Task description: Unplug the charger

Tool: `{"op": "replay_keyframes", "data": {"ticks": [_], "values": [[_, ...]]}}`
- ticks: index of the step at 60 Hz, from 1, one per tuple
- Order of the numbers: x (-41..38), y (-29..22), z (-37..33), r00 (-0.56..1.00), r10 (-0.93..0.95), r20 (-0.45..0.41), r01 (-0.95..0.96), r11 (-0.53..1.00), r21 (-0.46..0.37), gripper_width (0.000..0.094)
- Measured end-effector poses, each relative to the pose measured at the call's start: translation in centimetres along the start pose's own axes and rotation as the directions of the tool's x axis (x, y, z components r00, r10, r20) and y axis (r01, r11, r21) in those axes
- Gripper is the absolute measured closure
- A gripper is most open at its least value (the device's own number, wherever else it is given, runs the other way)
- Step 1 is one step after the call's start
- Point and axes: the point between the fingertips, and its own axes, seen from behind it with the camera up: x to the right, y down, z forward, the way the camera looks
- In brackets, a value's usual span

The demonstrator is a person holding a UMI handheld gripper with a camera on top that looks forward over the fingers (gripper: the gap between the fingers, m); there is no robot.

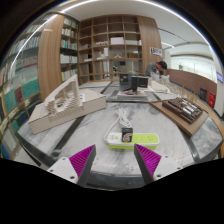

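A white and yellow-green power strip (132, 140) lies on the grey table just ahead of my fingers. A small white charger (126, 138) is plugged into its left part, with a white cable (124, 120) running away from it across the table. My gripper (115, 157) is open and empty, its magenta pads (82, 158) standing apart on either side, a little short of the strip.
A white architectural model (62, 103) stands to the left. A wooden tray with dark objects (181, 108) lies to the right. Beyond are a monitor (133, 82), wooden bookshelves (112, 45) and a seated person (160, 70).
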Motion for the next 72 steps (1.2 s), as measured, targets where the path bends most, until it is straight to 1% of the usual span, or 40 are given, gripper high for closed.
{"op": "replay_keyframes", "data": {"ticks": [5, 9, 11, 15, 19, 22, 24, 25, 26, 27, 28, 29, 30, 35, 37, 44, 47, 55, 57, 58, 60, 62, 63, 64, 66, 69, 70, 71, 72], "values": [[3.1, 0.3, 3.0, 0.997, -0.005, -0.078, 0.005, 1.0, 0.005, 0.014], [5.2, 0.3, 5.4, 0.994, -0.006, -0.105, 0.006, 1.0, 0.004, 0.0142], [5.1, 0.1, 6.7, 0.994, -0.007, -0.107, 0.009, 1.0, 0.013, 0.0149], [4.8, -0.5, 8.9, 0.996, -0.03, -0.078, 0.032, 0.999, 0.026, 0.0161], [3.9, -1.6, 10.8, 0.997, -0.06, -0.052, 0.063, 0.996, 0.061, 0.0169], [3.5, -1.8, 12.1, 0.997, -0.067, -0.044, 0.07, 0.996, 0.062, 0.0201], [3.3, -1.7, 12.8, 0.997, -0.067, -0.039, 0.069, 0.996, 0.055, 0.0247], [3.3, -1.6, 13.2, 0.997, -0.067, -0.04, 0.069, 0.996, 0.051, 0.0253], [3.4, -1.4, 13.5, 0.997, -0.069, -0.044, 0.071, 0.996, 0.045, 0.0306], [3.9, -1.4, 13.6, 0.995, -0.074, -0.065, 0.077, 0.996, 0.043, 0.0348], [4.5, -1.4, 13.9, 0.992, -0.086, -0.094, 0.09, 0.995, 0.046, 0.0447], [5.1, -1.4, 14.0, 0.988, -0.098, -0.118, 0.104, 0.994, 0.046, 0.0501], [5.4, -1.4, 14.1, 0.985, -0.106, -0.135, 0.114, 0.992, 0.052, 0.0625], [5.0, -1.4, 14.0, 0.994, -0.038, -0.1, 0.044, 0.997, 0.056, 0.0672], [4.8, -1.4, 14.6, 0.996, -0.027, -0.087, 0.032, 0.998, 0.055, 0.0677], [4.8, -1.3, 13.9, 0.997, -0.026, -0.066, 0.03, 0.998, 0.055, 0.0802], [4.8, -1.4, 14.1, 0.998, -0.01, -0.058, 0.014, 0.998, 0.065, 0.0834], [4.9, -1.6, 14.0, 0.998, -0.039, -0.053, 0.043, 0.997, 0.065, 0.0851], [4.9, -1.7, 13.8, 0.999, -0.021, -0.045, 0.024, 0.997, 0.07, 0.0852], [4.9, -2.1, 13.6, 0.999, 0.001, -0.039, 0.003, 0.996, 0.091, 0.0851], [5.3, -5.0, 12.1, 0.999, 0.022, -0.044, -0.014, 0.983, 0.183, 0.0853], [6.4, -8.5, 10.0, 0.995, -0.012, -0.101, 0.042, 0.953, 0.3, 0.0853], [6.8, -10.3, 8.8, 0.991, -0.024, -0.129, 0.067, 0.936, 0.345, 0.0854], [7.0, -12.0, 8.1, 0.99, -0.021, -0.139, 0.073, 0.924, 0.376, 0.0854], [6.9, -14.1, 7.0, 0.993, -0.003, -0.119, 0.051, 0.916, 0.398, 0.0855], [6.8, -15.7, 6.3, 0.998, 0.022, -0.061, 0.002, 0.928, 0.373, 0.0855], [7.3, -16.2, 5.8, 0.998, 0.032, -0.057, -0.008, 0.928, 0.373, 0.0855], [8.1, -16.4, 5.0, 0.997, 0.036, -0.066, -0.008, 0.922, 0.387, 0.0855], [9.0, -17.0, 4.8, 0.996, 0.035, -0.078, -0.002, 0.923, 0.384, 0.0855]]}}
